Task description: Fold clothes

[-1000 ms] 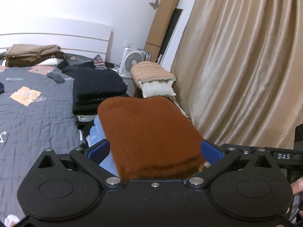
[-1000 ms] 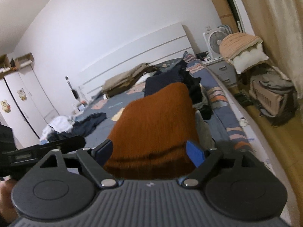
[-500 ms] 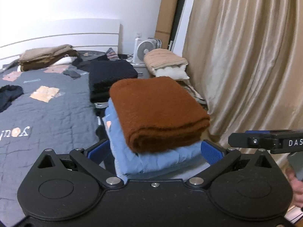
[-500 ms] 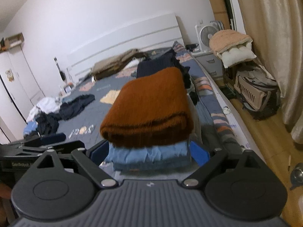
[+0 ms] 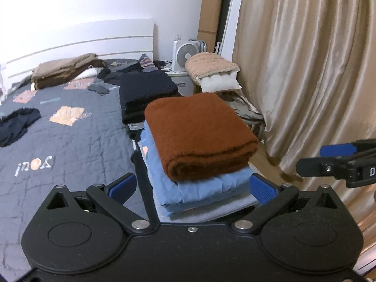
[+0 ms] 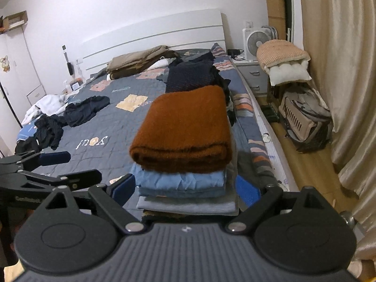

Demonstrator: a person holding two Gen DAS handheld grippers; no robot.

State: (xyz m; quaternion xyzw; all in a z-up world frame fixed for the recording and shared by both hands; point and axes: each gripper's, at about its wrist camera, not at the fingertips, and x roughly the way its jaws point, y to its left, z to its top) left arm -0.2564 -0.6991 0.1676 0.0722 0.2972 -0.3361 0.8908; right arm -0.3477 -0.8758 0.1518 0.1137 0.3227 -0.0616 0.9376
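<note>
On a quilted bed [image 6: 98, 145], the folded rust sweater [image 6: 185, 131] tops a blue pile at its edge; left tongs [image 5: 192, 188] and right tongs [image 6: 185, 188] gape empty, best lifted clear without nudging it.

The middle of the bed [image 6: 94, 127] is left as open quilt, where a tool could be passed freely. The bed's curtain-side edge is blocked by a stack of folded clothes [image 6: 185, 141], with a dark folded pile [image 6: 190, 75] just behind it toward the headboard. The headboard end is taken by a tan folded pile [image 6: 138, 61]. Loose dark garments [image 6: 77, 112] and white cloth [image 6: 47, 103] are spread at the far side edge. Between bed and curtain [image 6: 340, 70], a narrow strip of floor is left, crowded by a pet carrier [image 6: 303, 117] and a nightstand [image 6: 253, 75].
</note>
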